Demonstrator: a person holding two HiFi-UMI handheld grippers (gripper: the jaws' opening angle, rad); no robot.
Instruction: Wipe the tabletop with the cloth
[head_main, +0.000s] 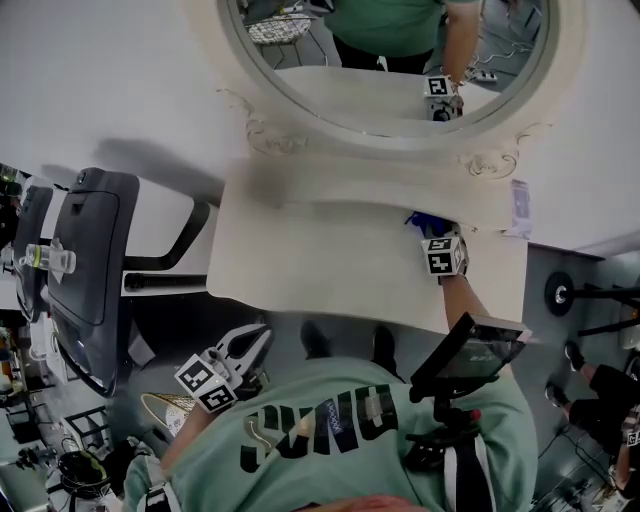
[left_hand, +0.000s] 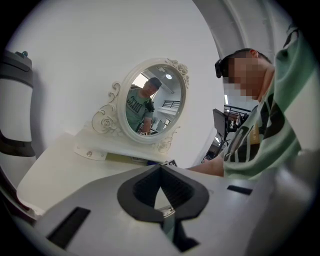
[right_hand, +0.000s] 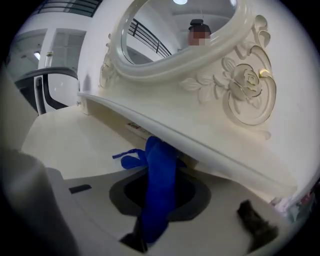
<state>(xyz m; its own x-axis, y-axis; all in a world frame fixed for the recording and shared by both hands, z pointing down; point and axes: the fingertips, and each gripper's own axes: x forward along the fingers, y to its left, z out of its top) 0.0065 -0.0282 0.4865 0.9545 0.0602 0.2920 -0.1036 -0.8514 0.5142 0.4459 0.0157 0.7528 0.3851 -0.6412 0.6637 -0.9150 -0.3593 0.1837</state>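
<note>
R gripper (head_main: 440, 248) is clamped on the blue cloth (right_hand: 160, 170), a soft, bunched strip. Its long axis runs along the jaws toward the mirror base (right_hand: 210, 145), and its front end is tucked just under that ledge.

It's at the back-right of the tabletop (head_main: 330, 255), which is smooth, cream and matte. Nearly all the bare top lies to the cloth's left, so I'd guess the stroke goes that way.

L gripper (left_hand: 160, 170) has its 2 jaws together on nothing. It's off the front edge, well apart from the cloth.

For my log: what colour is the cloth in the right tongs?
Plain bright blue; the cloth shows best in the right gripper view.
</note>
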